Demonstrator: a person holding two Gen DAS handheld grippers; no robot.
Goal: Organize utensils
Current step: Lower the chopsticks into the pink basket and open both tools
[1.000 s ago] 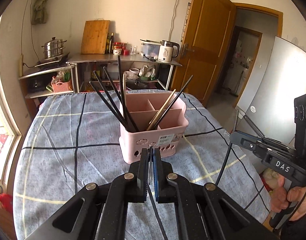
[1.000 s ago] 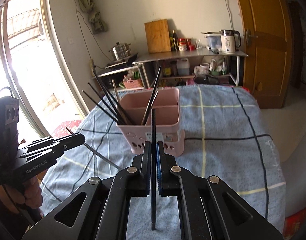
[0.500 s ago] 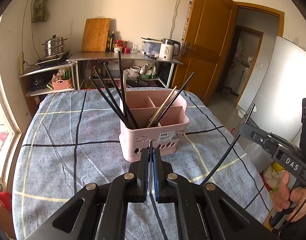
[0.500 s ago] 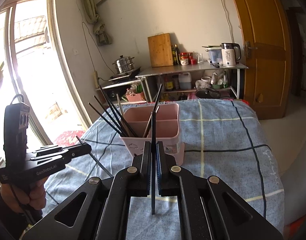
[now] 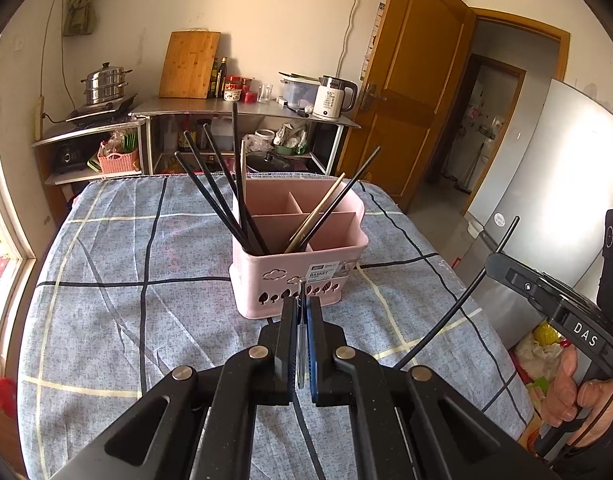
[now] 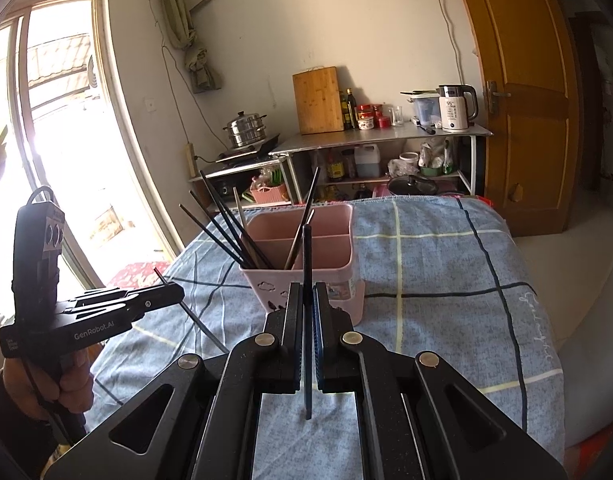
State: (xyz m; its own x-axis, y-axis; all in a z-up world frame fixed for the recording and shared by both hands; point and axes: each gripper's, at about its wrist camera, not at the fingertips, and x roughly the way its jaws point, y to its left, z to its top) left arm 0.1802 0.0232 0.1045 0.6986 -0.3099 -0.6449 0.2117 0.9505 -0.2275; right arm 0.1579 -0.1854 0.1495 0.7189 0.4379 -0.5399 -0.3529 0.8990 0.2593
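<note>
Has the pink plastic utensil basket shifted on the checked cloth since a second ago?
No. The pink plastic utensil basket sits at the same dark stripe crossing of the checked cloth.

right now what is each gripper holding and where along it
Each holds one black chopstick. Right gripper pinches its chopstick near mid-length. Left gripper pinches its chopstick close to one end, most of it trailing below.

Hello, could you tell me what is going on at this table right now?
A person is sorting chopsticks into a pink utensil basket on a checked tablecloth. The left gripper is shut on a thin silvery chopstick; the right gripper is shut on a black chopstick. Both are short of the basket, which already holds several chopsticks in its front compartments.
</note>
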